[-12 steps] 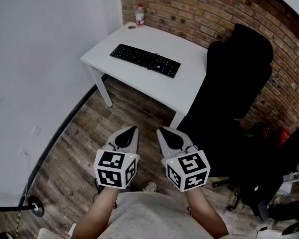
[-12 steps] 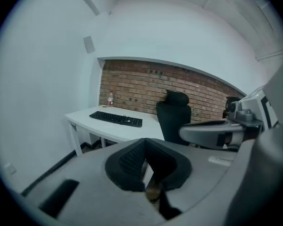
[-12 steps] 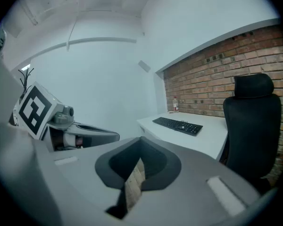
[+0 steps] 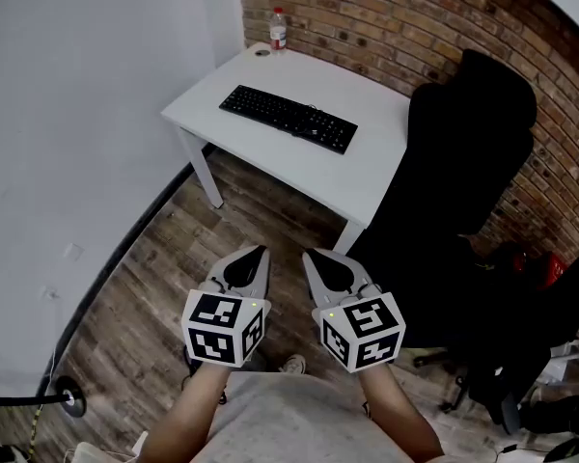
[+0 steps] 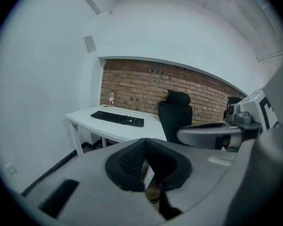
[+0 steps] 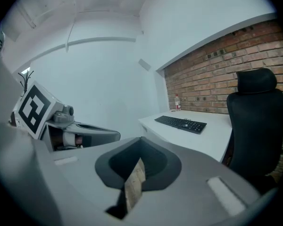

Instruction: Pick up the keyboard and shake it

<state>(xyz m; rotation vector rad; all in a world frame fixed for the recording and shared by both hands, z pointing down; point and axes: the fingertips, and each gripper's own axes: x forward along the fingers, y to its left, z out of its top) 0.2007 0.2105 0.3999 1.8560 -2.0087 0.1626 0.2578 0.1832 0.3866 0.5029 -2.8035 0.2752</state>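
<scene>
Both the left gripper (image 4: 256, 255) and the right gripper (image 4: 314, 257) stay side by side above the wood floor (image 4: 164, 278), jaws pressed together and empty, while the black keyboard (image 4: 288, 118), lying untouched on the white desk (image 4: 372, 177) well ahead, has drifted slightly rightward in the head view.

At twelve o'clock, a black keyboard (image 4: 288, 119) is set off against a white table (image 4: 367, 177). The wall (image 4: 386, 17) is patterned in red-brown brick, the floor (image 4: 164, 278) in grey-brown planks. Black-and-white squares are borne by the grey left gripper (image 4: 259, 255) and right gripper (image 4: 309, 257).
</scene>
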